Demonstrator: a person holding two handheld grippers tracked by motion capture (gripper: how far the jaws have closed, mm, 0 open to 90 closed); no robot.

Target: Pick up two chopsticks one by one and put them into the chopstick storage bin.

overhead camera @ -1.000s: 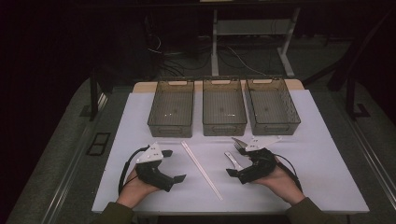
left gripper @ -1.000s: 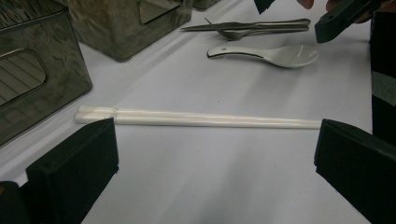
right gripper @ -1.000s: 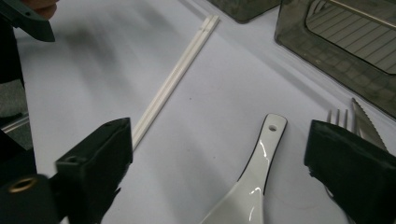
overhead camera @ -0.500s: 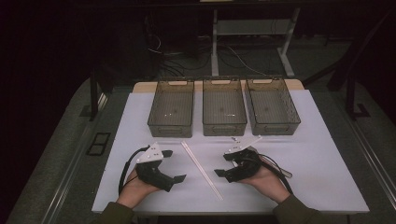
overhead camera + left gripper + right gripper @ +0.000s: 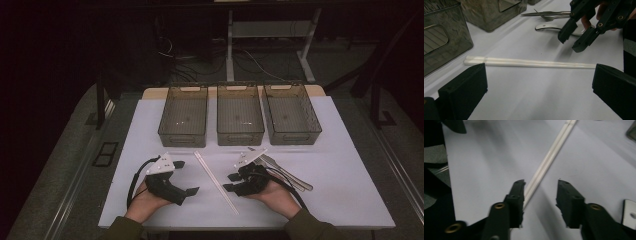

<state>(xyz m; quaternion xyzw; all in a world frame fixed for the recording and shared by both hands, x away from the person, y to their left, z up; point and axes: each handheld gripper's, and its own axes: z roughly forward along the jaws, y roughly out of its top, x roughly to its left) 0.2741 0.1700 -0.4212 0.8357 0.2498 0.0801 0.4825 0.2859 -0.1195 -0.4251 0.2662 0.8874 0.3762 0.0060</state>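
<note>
A pair of white chopsticks (image 5: 215,181) (image 5: 531,63) (image 5: 551,152) lies side by side on the white tabletop (image 5: 340,200), between my two grippers. My left gripper (image 5: 186,177) (image 5: 539,72) rests to their left, jaws wide open and facing them, with nothing held. My right gripper (image 5: 231,182) (image 5: 574,40) (image 5: 540,185) hovers at the chopsticks' near half. Its jaws have just been closing. In the right gripper view the chopsticks run between the jaws, close against the left one, and the right jaw stands clear of them.
Three see-through bins (image 5: 184,116) (image 5: 240,114) (image 5: 291,112) stand in a row at the back of the table. A fork (image 5: 551,17), a spoon (image 5: 549,27) and a knife (image 5: 541,13) lie behind my right hand, the cutlery (image 5: 287,174) right of the chopsticks.
My right gripper has slid left, away from the cutlery and up to the chopsticks, and its jaws have narrowed. The left gripper has stayed put.
</note>
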